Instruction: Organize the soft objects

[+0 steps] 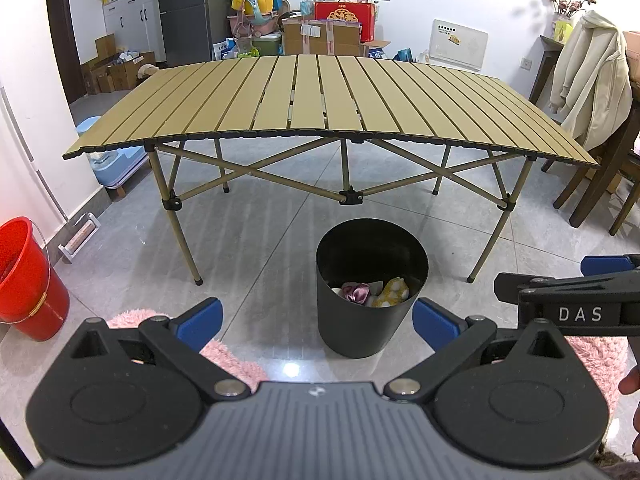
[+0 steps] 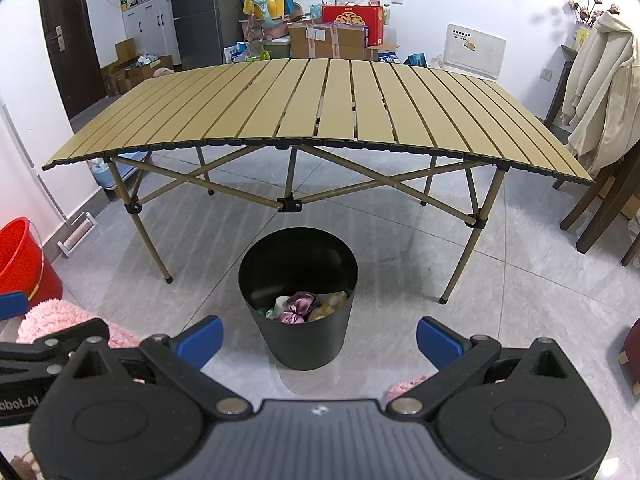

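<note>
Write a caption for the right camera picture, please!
Open right gripper above a black bin of soft toys, before a bare folding table.

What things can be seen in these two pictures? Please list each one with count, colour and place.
folding table: one, tan slats, centre, nothing on top
bin: one, black, on floor before the table
soft objects: several, purple, yellow, white, inside the bin
bucket: one, red, floor at left
fluffy slippers: pink, on floor, count unclear
jacket: one, cream, over a chair at right
boxes and bags: many, mixed colours, by far wall
left gripper: black with blue jaws, open
right gripper: black with blue jaws, open
</note>
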A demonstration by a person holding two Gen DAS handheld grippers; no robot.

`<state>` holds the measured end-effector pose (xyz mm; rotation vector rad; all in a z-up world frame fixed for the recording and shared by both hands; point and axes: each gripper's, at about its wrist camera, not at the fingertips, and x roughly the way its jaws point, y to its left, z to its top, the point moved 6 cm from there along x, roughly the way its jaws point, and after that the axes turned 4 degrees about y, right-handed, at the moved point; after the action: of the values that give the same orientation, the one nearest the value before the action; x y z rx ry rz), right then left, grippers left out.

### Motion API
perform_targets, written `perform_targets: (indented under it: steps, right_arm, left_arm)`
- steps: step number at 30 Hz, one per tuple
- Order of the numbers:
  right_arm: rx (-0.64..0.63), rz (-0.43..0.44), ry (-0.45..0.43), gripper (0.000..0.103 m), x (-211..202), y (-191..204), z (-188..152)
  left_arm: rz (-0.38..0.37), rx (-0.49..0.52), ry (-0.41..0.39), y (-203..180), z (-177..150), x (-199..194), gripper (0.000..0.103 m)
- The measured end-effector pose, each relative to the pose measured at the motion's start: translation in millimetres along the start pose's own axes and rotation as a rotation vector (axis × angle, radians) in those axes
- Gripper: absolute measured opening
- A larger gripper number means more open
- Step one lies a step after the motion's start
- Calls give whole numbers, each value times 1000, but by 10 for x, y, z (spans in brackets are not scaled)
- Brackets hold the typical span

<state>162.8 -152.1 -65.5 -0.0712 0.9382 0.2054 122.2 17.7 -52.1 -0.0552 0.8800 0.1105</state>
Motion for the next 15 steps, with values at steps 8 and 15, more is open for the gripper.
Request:
perform_targets:
  steps: [8,15]
  right_arm:
    - [0,0,-1,103,0,0,1]
    - [0,1,0,103,1,1,-1]
  left_arm:
    - [1,0,-1,1,0,-4,103]
    - [-2,-2,0,7,1,-6,103]
